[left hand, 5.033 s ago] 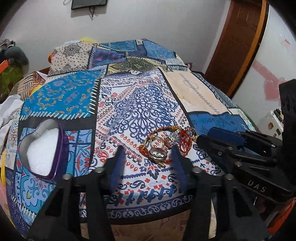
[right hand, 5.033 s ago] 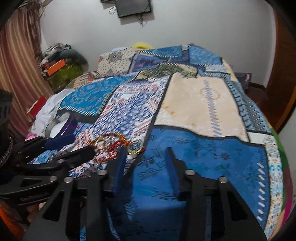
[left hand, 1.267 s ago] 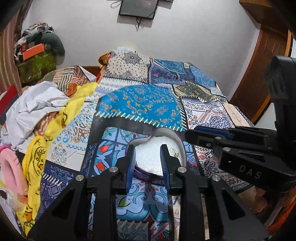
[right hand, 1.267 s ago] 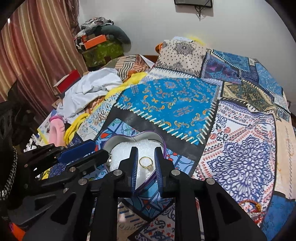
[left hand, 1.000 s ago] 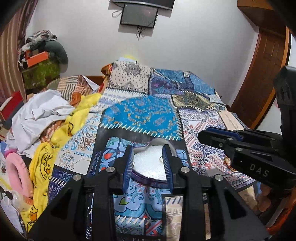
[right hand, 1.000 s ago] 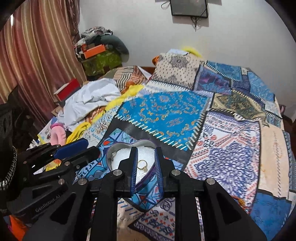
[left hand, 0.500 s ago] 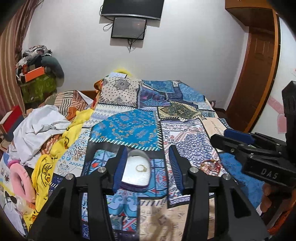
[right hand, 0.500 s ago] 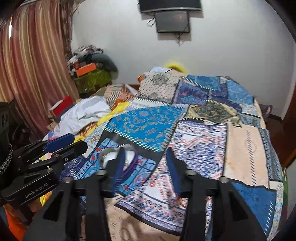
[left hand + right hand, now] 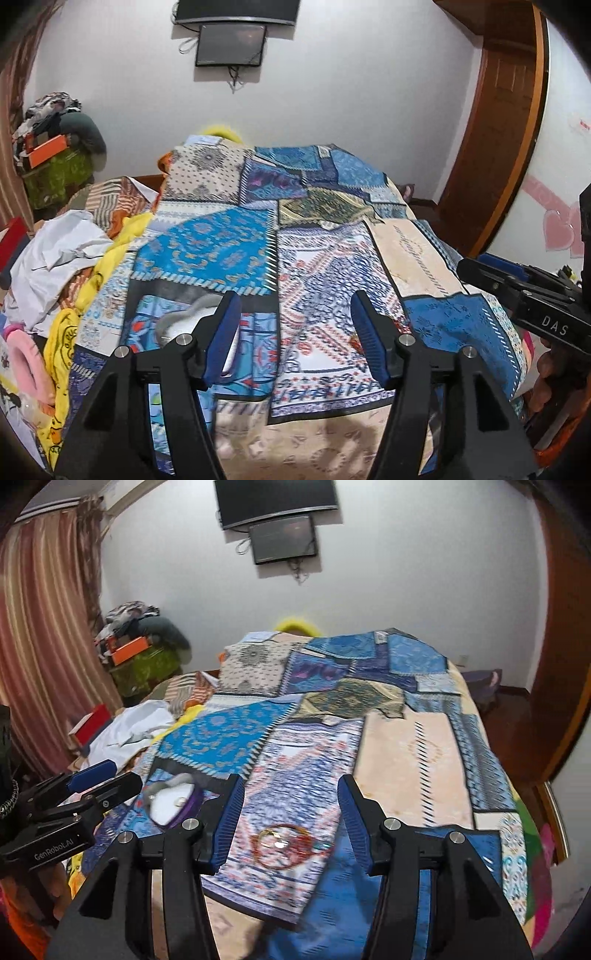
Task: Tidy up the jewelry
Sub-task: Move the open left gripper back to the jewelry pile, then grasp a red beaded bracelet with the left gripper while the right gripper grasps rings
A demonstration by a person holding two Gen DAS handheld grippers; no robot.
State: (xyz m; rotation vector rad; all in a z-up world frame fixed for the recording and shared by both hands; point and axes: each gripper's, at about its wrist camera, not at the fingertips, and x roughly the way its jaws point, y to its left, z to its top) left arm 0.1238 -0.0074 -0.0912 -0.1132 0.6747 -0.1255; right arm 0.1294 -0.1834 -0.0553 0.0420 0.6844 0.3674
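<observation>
Bangles heaped on bed quilt between apart, empty right tool jaws; left tool opening, empty; heart box left.

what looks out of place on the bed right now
A tangled heap of red and gold bangles lies loose on the patchwork bedspread, apart from the purple heart-shaped box with white lining. Crumpled white cloth and yellow cloth are piled along the bed's side.

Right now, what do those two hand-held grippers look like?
Both are black plastic. The left hand-held gripper and right hand-held gripper have ribbed blue finger pads, silver screws and white lettering on the side: "DAS" on the right, "GenRobot.AI" on the left.
</observation>
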